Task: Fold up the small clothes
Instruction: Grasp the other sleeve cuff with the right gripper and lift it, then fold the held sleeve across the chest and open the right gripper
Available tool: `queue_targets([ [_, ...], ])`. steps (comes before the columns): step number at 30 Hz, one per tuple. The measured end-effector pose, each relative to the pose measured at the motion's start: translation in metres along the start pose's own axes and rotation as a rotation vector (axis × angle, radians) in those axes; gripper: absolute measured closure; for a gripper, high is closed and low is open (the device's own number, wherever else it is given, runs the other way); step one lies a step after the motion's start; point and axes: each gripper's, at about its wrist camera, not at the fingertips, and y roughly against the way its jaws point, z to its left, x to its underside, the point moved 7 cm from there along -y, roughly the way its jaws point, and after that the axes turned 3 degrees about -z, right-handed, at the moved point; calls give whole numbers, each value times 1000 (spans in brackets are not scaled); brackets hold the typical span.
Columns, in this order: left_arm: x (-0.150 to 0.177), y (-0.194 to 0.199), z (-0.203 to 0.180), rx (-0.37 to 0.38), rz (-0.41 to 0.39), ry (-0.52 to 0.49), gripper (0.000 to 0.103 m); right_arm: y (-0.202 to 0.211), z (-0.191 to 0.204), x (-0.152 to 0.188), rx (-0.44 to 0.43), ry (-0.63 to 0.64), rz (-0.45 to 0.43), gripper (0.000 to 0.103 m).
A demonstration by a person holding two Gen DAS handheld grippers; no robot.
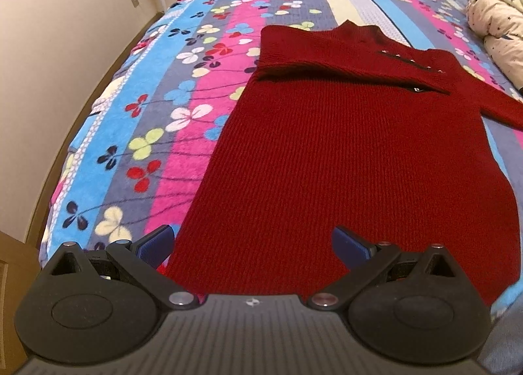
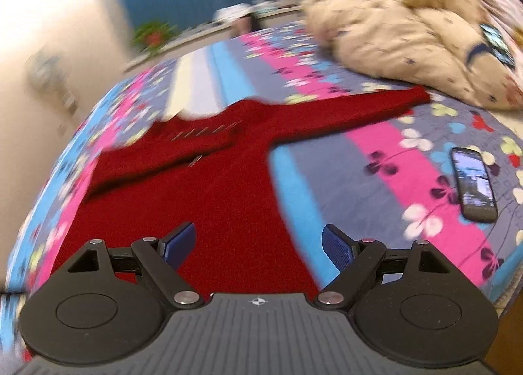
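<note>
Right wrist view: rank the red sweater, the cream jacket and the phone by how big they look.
1. Red sweater, largest.
2. Cream jacket, somewhat smaller in the picture, but it lies farther away and is cut by the edge, so this ranking is unsure.
3. Phone, clearly smallest.

Warm, even indoor light is falling softly on the bed (image 1: 196, 87), casting only faint shadows. The left wrist view is staying sharp, though fisheye distortion is bending the bed's edges. The right wrist view is smearing with motion blur, perhaps worst toward the far edge, and the wall (image 2: 49, 32) is glaring white.
</note>
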Motion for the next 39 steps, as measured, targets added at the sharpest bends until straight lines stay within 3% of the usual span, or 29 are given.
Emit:
queue_targets([
  [7, -41, -40, -10, -39, 32, 19, 0, -141, -129, -94, 224, -309, -92, 18],
  [13, -72, -76, 12, -100, 75, 109, 0, -259, -214, -110, 314, -646, 35, 19],
  [16, -83, -91, 33, -157, 91, 148, 0, -287, -228, -121, 362, -706, -11, 15],
  [18, -87, -99, 46, -183, 96, 172, 0, -301, -232, -133, 403, -687, -55, 7],
  [19, -88, -103, 52, -194, 99, 181, 0, -308, -232, -138, 421, -659, -64, 7],
  [20, -89, -106, 58, -204, 102, 189, 0, -314, -231, -142, 435, -620, -69, 10],
  [21, -90, -110, 65, -215, 104, 198, 0, -317, -230, -145, 444, -585, -88, 39],
  [22, -91, -113, 72, -225, 106, 204, 0, -319, -228, -147, 429, -566, -81, 94],
  [24, -91, -119, 86, -236, 111, 223, 0, -317, -222, -153, 429, -597, -82, 91],
  [25, -91, -122, 93, -238, 113, 239, 0, -310, -213, -161, 422, -570, -112, 91],
  [28, -90, -128, 115, -230, 115, 297, 0, -290, -142, -197, 375, -314, -218, 91],
  [30, -88, -130, 129, -224, 114, 326, 0, -277, -62, -214, 279, -137, -291, 91],
  [33, -79, -130, 147, -209, 116, 371, 0, -257, 71, -209, 104, 106, -373, 91],
  [35, -71, -130, 158, -200, 123, 394, 0, -245, 164, -180, -60, 238, -385, 90],
  [38, -60, -128, 176, -207, 129, 419, 0, -241, 278, -91, -320, 411, -272, 74],
  [39, -57, -127, 182, -212, 128, 430, 0, -243, 306, -52, -407, 483, -170, 43],
])
